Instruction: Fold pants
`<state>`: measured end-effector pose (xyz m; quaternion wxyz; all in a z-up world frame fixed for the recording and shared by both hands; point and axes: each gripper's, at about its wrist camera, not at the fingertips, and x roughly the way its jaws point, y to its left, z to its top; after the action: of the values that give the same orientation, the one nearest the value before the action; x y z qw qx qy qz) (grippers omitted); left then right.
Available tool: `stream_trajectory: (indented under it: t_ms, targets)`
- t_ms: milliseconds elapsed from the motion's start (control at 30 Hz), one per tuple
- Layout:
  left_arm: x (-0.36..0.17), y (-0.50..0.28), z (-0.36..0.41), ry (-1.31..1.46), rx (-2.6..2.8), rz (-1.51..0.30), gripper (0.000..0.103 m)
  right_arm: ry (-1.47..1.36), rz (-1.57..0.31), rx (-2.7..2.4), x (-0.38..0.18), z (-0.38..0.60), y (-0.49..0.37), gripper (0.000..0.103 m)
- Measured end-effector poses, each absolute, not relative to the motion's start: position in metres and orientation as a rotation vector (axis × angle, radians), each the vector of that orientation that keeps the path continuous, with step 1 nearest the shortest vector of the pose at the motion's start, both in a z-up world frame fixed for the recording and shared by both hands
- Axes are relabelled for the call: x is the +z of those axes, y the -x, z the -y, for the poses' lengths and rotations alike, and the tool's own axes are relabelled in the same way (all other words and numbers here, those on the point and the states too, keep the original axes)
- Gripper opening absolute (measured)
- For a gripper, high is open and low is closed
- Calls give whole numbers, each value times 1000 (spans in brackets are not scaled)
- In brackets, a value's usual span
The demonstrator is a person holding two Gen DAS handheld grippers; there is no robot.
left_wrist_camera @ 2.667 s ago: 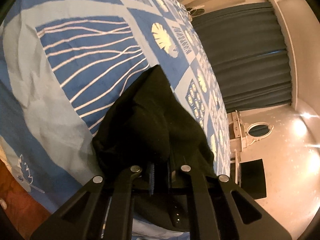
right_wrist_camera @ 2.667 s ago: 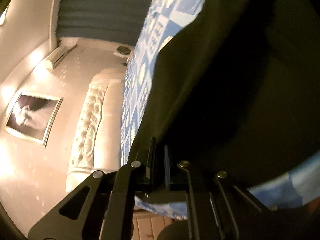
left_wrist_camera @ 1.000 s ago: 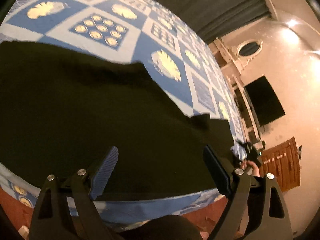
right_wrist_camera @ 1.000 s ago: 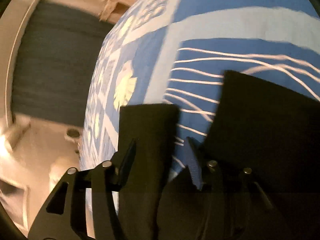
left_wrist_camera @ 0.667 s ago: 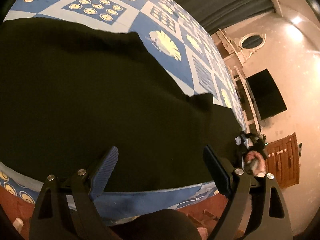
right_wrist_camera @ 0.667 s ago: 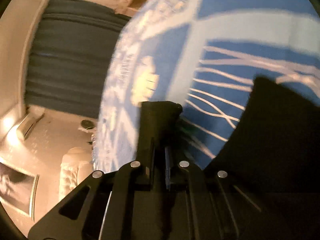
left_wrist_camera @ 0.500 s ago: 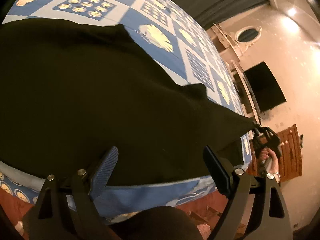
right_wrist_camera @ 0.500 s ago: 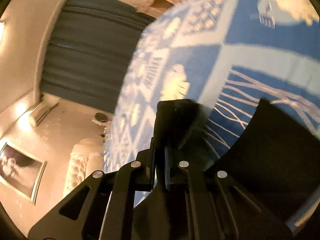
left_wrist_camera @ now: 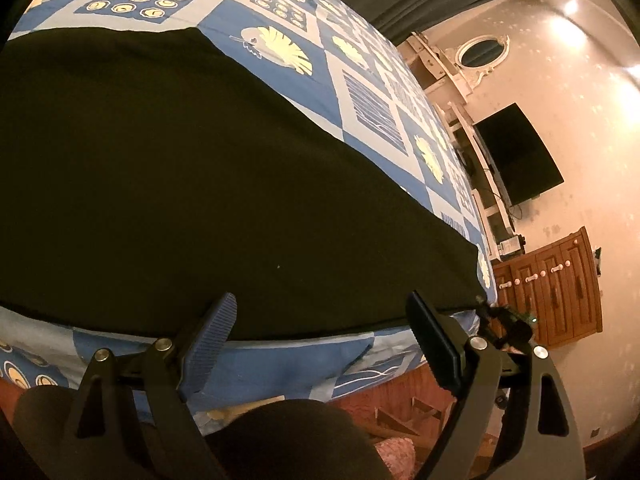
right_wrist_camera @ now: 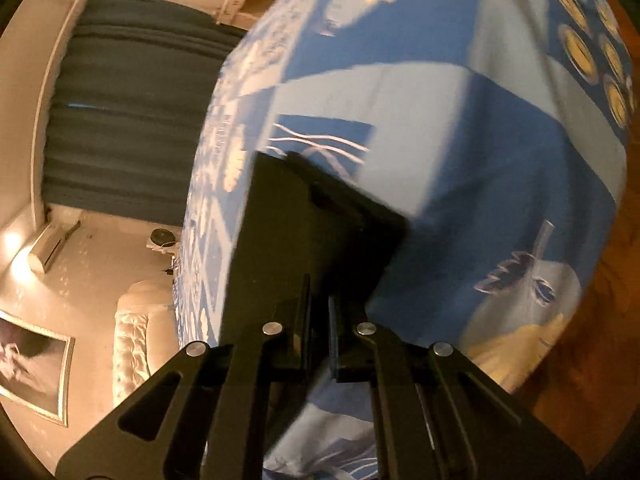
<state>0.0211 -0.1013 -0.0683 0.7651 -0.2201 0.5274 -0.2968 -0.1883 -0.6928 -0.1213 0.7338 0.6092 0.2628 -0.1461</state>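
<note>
Black pants lie stretched flat across the blue patterned bedspread, reaching to the bed's right corner. My left gripper hangs open just above their near edge, with nothing between its blue pads. At the pants' far right end the right gripper shows small in the left wrist view, held by a person's hand. In the right wrist view my right gripper is shut on the pants' leg end, which lifts off the bedspread; the picture is blurred.
The bed's near edge drops to a wooden floor. A dark knee is below the left gripper. Dark curtain, padded headboard, wall TV and wooden dresser surround the bed.
The right gripper closed on a leg end and pulled it out to the right, so the rumpled pants now lie straight. The left gripper stayed open and drifted along the near edge.
</note>
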Motion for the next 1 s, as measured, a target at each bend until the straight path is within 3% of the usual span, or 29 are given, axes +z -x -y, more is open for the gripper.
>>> stream_trajectory:
  t_ms: [133, 233, 300, 333, 400, 433, 633, 667, 867, 1000]
  targets:
    - [-63, -23, 91, 439, -621, -1124, 85, -1316, -579, -309, -118, 696, 190, 7]
    - [-54, -28, 73, 428, -594, -1093, 85, -1213, -573, -347, -96, 706, 200, 16]
    - [-49, -32, 58, 431, -571, -1074, 85, -1148, -556, -364, -80, 718, 205, 31]
    - [-46, -35, 47, 435, -554, -1062, 85, -1125, -559, -352, -74, 728, 204, 47]
    - [-42, -40, 31, 440, -524, -1042, 85, -1105, -555, -287, -70, 747, 195, 51]
    - [-40, -44, 21, 445, -505, -1030, 85, -1113, -575, -229, -73, 754, 186, 58]
    - [-31, -60, -28, 557, -409, -977, 85, -1138, -709, -118, -101, 776, 149, 64]
    - [-29, -61, -31, 563, -400, -975, 85, -1179, -715, -58, -107, 778, 145, 70]
    - [-38, -70, -48, 622, -362, -989, 85, -1312, -736, 133, -125, 776, 135, 72]
    - [-42, -74, -50, 659, -367, -1006, 85, -1314, -742, 176, -122, 777, 131, 81]
